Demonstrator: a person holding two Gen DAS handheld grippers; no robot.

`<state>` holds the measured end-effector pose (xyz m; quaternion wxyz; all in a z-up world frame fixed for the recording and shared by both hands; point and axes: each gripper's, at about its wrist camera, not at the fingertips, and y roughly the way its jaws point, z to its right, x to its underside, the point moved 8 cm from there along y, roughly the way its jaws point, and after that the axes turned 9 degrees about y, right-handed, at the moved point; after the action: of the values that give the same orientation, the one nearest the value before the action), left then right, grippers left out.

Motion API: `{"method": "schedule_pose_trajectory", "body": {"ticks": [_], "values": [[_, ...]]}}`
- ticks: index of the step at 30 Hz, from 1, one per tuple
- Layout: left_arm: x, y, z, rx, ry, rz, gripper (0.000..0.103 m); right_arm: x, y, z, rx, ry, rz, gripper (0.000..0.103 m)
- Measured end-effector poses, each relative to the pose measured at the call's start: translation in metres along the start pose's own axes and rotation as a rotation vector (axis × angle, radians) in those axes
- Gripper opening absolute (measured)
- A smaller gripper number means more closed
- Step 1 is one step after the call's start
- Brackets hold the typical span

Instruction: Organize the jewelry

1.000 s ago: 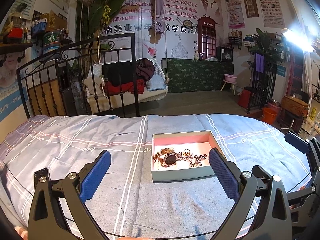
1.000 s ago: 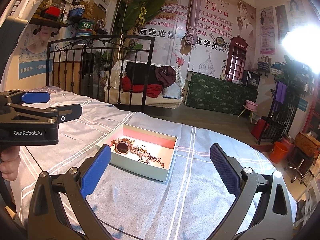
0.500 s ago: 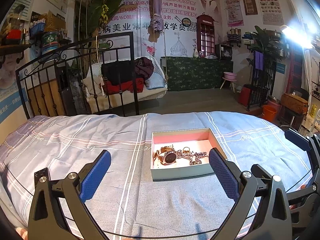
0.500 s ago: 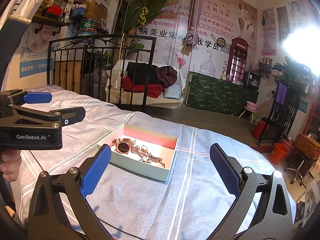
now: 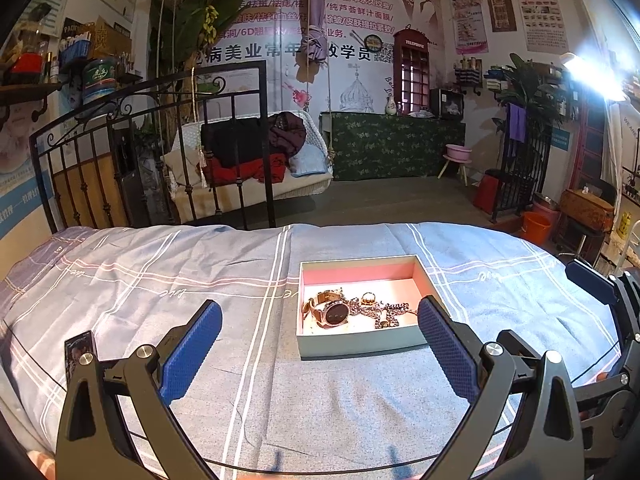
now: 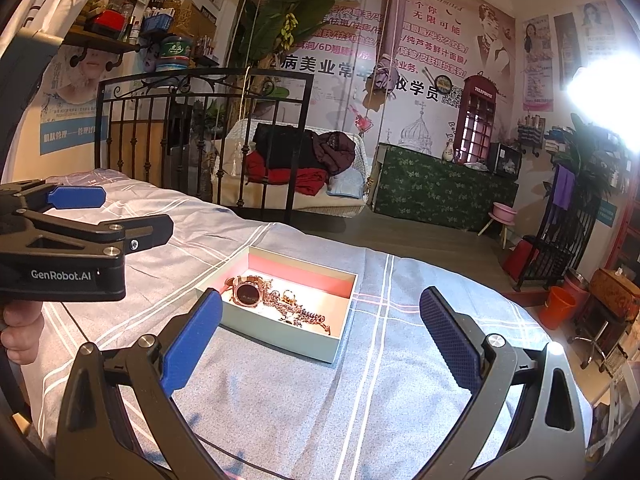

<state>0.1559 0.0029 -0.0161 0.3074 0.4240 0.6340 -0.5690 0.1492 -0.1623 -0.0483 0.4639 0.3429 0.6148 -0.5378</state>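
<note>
Resting on: a bed (image 5: 240, 280) spread with a blue-grey checked sheet (image 6: 360, 380), a shallow open box (image 5: 360, 346) sits flat, pale green outside and pink on its inner walls.
Box contents: a rose-gold watch (image 5: 334, 313) with a dark round face lies at the left end; a ring (image 5: 368, 299) sits just beside it toward the back; a tangle of dark chain jewelry (image 5: 390, 312) fills the right half, touching the watch.
Same contents, right view: watch (image 6: 247, 293) at the far-left corner, chain (image 6: 304, 316) trailing toward the near-right corner of the box (image 6: 280, 338).
Left gripper (image 5: 318, 346): jaws spread wide with nothing between them; the blue pads (image 5: 192, 354) hover above the sheet, the right pad overlapping the box's near-right corner in the left wrist view.
Left gripper, right view: seen side-on at the left edge (image 6: 132, 220), held by a hand (image 6: 20, 332), hovering apart from the box.
Right gripper (image 6: 320, 344): jaws wide apart and empty, above the sheet on the near side of the box, its left pad (image 6: 192, 344) overlapping the box's near-left corner in view.
Beyond the bed: a black iron bed frame (image 5: 160, 152) and a white swing seat (image 6: 296, 172) piled with clothes.
</note>
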Motion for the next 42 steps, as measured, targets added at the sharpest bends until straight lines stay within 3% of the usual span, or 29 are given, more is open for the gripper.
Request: {"method": "schedule_pose_trajectory", "body": {"ticks": [18, 25, 33, 42], "values": [[-0.0031, -0.0024, 0.0019, -0.013, 0.03, 0.008, 0.097, -0.0017, 0.0, 0.0008, 0.002, 0.0, 0.001, 0.097], [-0.0018, -0.0012, 0.0007, 0.024, 0.003, 0.007, 0.097, -0.0019, 0.0002, 0.0008, 0.002, -0.001, 0.001, 0.097], [-0.0008, 0.0027, -0.007, -0.034, -0.014, -0.007, 0.097, -0.0006, 0.0019, 0.0016, 0.004, 0.0, -0.002, 0.097], [-0.0008, 0.0032, -0.0049, -0.045, 0.005, -0.005, 0.097, 0.0009, 0.0021, 0.0017, 0.003, -0.002, -0.004, 0.097]]}}
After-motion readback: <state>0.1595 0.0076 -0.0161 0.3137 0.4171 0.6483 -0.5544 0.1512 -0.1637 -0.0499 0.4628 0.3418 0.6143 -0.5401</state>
